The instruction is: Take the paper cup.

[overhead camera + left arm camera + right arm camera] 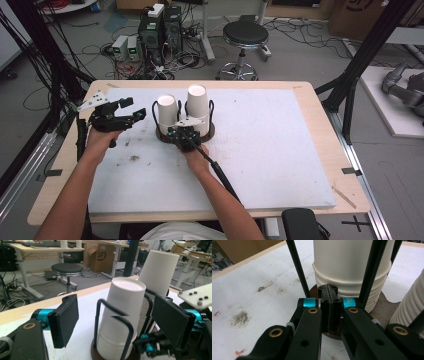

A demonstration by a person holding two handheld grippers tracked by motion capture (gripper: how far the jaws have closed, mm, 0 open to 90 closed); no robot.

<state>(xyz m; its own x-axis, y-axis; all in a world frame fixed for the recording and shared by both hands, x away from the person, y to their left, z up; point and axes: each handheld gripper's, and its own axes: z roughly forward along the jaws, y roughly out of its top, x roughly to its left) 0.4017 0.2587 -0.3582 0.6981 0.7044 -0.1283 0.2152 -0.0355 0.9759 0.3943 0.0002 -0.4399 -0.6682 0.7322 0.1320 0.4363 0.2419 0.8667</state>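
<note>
Broadly, largest to smallest:

Table (320,150): a light wooden top with a white board covering most of it; the board carries some dark smudges (240,318) near the person's left side.

Cup holder (210,134): a dark round-lobed base with black wire loops rising from it, standing on the board a little left of centre, toward the far edge. It holds two stacks of white paper cups set upside down.

Taller cup stack (197,107): on the right side of the holder in the high view, inside its own wire loop; in the left gripper view it stands behind the shorter one.

Shorter cup stack (167,112): on the left side of the holder, just beside the taller stack; in the left gripper view a wire loop (113,315) crosses in front of it.

Left gripper (131,111): held above the board to the left of the holder, pointing toward the shorter stack. Its jaws stand wide apart with nothing between the pads; in its own view the stack shows in the gap but farther off, not touched.

Right gripper (186,141): at the near edge of the holder, low over the base. Its jaws are pressed fully together, pad against pad, gripping nothing; the tips lie just in front of a cup stack (352,270) and over the dark base (384,307), between two wire uprights.
</note>
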